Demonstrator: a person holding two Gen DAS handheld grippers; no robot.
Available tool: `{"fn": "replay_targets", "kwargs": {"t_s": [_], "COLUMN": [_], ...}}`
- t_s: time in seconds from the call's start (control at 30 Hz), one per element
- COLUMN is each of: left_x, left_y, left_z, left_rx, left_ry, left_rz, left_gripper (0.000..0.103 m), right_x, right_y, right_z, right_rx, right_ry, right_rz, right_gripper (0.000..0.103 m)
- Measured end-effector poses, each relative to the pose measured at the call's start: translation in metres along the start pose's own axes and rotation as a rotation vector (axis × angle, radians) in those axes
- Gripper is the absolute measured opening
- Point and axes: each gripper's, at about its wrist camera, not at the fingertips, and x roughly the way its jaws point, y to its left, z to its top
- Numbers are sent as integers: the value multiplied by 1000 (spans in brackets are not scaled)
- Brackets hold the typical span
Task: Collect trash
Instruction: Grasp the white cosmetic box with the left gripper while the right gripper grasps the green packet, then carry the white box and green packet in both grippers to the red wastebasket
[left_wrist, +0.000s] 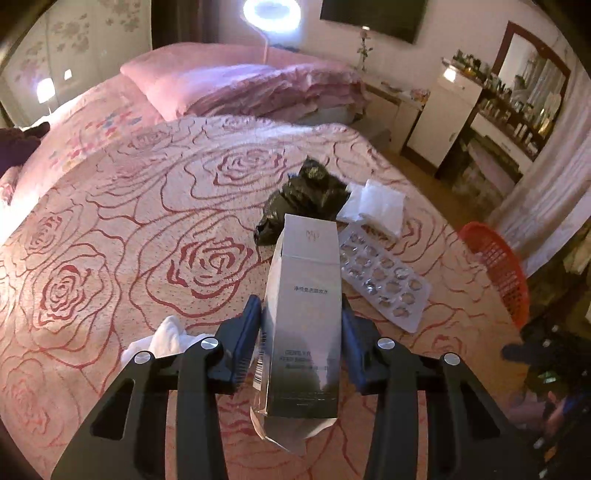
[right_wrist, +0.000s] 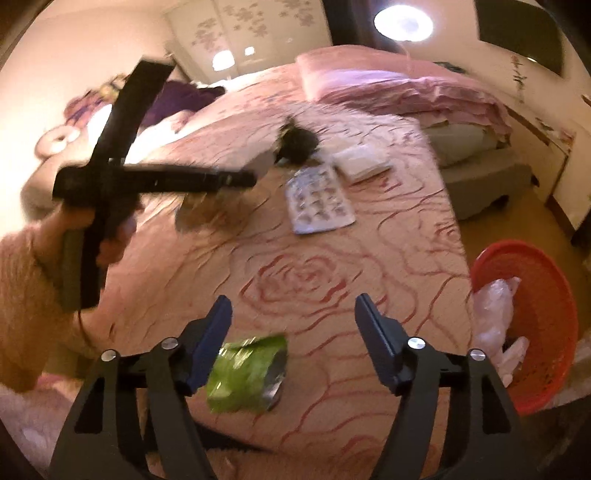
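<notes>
Left gripper (left_wrist: 301, 321) clamps a tall silver-grey cardboard box (left_wrist: 308, 295), blue pads pressed on both long sides, box standing lengthwise away from the camera at centre frame, over the pink rose-pattern bedspread (left_wrist: 110, 229). Just beyond the box: crumpled glossy black plastic bag (left_wrist: 306, 192), white folded tissue pack (left_wrist: 376, 206), clear blister tray (left_wrist: 384, 280) with rows of round foil pockets, lying flat to the box's right. Right gripper (right_wrist: 293, 325) jaws stand wide apart, nothing between the pads; a crinkled green foil wrapper (right_wrist: 247, 373) sits blurred just inside its left finger, lower centre, contact unclear. Red perforated plastic basket (right_wrist: 535, 325) at the right edge, off the bed, holds crumpled clear plastic film (right_wrist: 495, 306).
</notes>
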Motion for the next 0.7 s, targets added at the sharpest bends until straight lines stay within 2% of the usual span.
{"fn": "replay_targets", "kwargs": {"t_s": [0.17,0.3,0.4,0.47,0.57,0.7], "left_x": [-16,-21,-23,-25,-29,-31], "left_y": [3,4,6,7,7,10], "left_z": [-2,-6,-8,-9,-10,-12], "left_rx": [-14,-28,-42,-49,-53,-62], "left_ry": [-28,-32,-35,-40,-49,-55], "left_rz": [-15,-21,-23,-26,-30,-32], "left_gripper": [40,39,39,39,39,39], "right_x": [4,10,12,14,14,16], "right_y": [17,28,34,40,35,27], "right_z": [-18,-30,-36,-37,-32,-23], "right_rx": [-60,-98,-128,-170,-147,-118], "right_ry": [47,71,55,46,43,39], "right_rz": [29,10,-28,-64,-69,-83], "right_gripper": [69,69,59,45,37,33]}}
